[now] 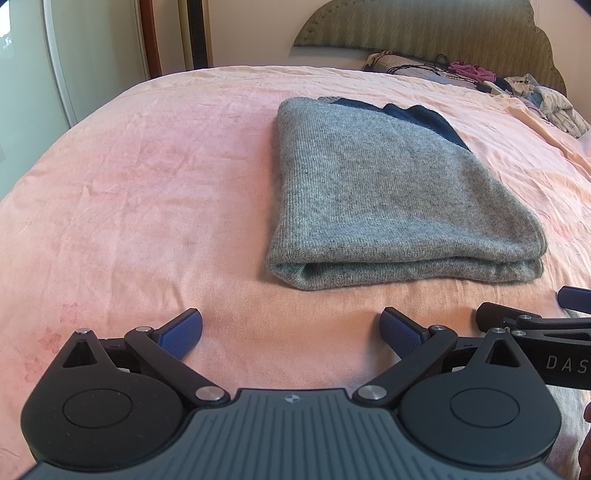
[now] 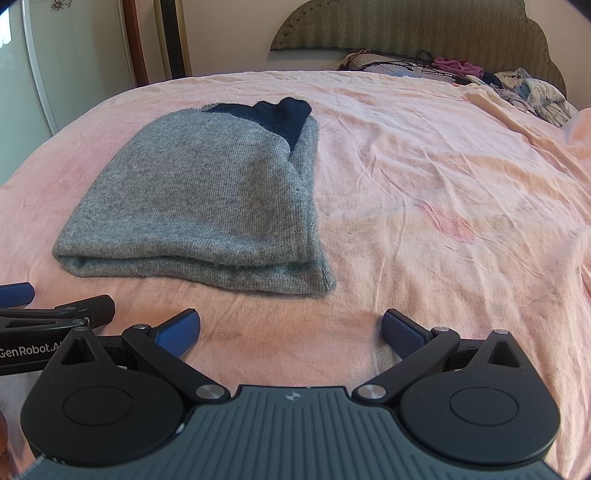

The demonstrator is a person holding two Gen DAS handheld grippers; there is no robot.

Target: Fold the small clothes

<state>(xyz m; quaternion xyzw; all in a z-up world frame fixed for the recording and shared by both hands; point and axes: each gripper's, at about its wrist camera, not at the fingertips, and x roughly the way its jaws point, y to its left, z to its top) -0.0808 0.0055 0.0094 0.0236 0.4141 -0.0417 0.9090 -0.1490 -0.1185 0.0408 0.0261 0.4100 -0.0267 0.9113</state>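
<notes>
A grey knit sweater (image 1: 388,192) with a dark blue part at its far end lies folded into a rectangle on the pink bed sheet (image 1: 147,184). It also shows in the right wrist view (image 2: 207,206), left of centre. My left gripper (image 1: 291,328) is open and empty, just short of the sweater's near folded edge. My right gripper (image 2: 291,328) is open and empty, near the sweater's near right corner. Each gripper shows at the edge of the other's view: the right one (image 1: 535,325), the left one (image 2: 55,314).
A heap of loose clothes (image 1: 517,88) and cords lies at the head of the bed by the padded headboard (image 1: 443,33); the heap also shows in the right wrist view (image 2: 517,88). A white door and wooden frame (image 1: 147,37) stand beyond the bed's far left edge.
</notes>
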